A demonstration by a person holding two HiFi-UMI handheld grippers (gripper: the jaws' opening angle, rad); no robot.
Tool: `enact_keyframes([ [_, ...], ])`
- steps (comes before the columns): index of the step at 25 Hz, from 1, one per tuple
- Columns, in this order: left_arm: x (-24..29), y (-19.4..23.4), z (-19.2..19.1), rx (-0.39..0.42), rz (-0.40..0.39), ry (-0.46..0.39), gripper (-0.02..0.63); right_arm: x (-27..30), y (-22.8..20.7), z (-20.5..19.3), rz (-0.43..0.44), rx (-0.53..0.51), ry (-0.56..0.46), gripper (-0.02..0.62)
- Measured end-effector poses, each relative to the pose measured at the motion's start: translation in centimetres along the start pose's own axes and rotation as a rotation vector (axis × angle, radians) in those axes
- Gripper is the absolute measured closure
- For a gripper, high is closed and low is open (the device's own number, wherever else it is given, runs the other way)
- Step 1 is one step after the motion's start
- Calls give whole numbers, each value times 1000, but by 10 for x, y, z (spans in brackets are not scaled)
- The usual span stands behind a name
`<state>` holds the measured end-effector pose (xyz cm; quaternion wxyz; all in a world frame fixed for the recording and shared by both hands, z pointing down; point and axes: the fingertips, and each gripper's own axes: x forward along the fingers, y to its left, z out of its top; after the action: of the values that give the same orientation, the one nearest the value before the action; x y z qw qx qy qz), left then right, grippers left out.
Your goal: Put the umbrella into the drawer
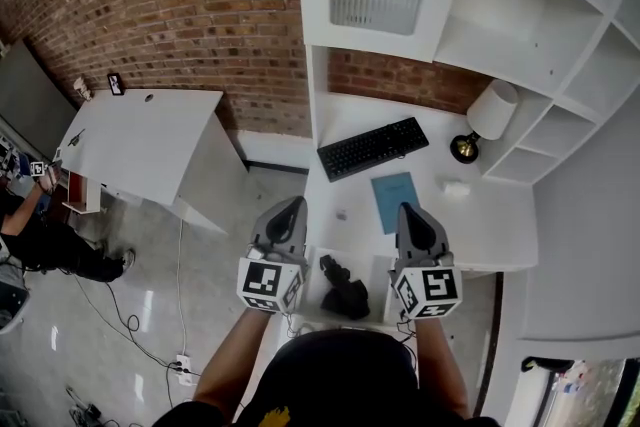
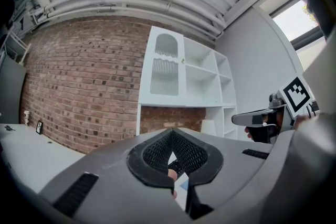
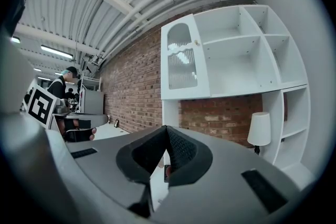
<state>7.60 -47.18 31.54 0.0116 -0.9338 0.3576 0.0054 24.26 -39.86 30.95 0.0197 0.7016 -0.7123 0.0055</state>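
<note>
Left claw [image 1: 294, 204] and right claw [image 1: 406, 210] are pressed together, empty. The black folded umbrella [image 1: 345, 293] lies below, seemingly in the open drawer [image 1: 311, 289]. It is probably light with floppy fabric, best pinched across its stiff middle.

A keyboard [image 1: 372, 148], book [image 1: 395, 201] and lamp [image 1: 487, 118] occupy the desk [image 1: 492, 220].

The person holds both arms out in front, side by side and a little apart. The left claw [image 1: 292, 205] points level and forward, its jaws closed tip to tip with nothing between them. The right claw [image 1: 407, 211] is held the same way alongside it, jaws likewise closed and empty. The left marker cube [image 1: 270, 283] and the right marker cube [image 1: 427, 292] sit at the rear ends, nearest the body. The left forearm [image 1: 235, 355] and right forearm [image 1: 440, 367] run back from there to the torso.
</note>
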Motion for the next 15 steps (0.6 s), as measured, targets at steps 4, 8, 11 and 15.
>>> enact_keyframes([
  [4,2,-3,1,19,-8,-3,589,1,1,1,18,0,-1,595],
  [8,4,-7,6,44,-18,-5,589,0,2,2,25,1,-1,595],
  [11,3,-6,9,46,-17,-7,589,1,5,3,46,3,1,595],
  [15,3,-5,5,48,-14,-7,589,1,5,0,50,-1,0,595],
])
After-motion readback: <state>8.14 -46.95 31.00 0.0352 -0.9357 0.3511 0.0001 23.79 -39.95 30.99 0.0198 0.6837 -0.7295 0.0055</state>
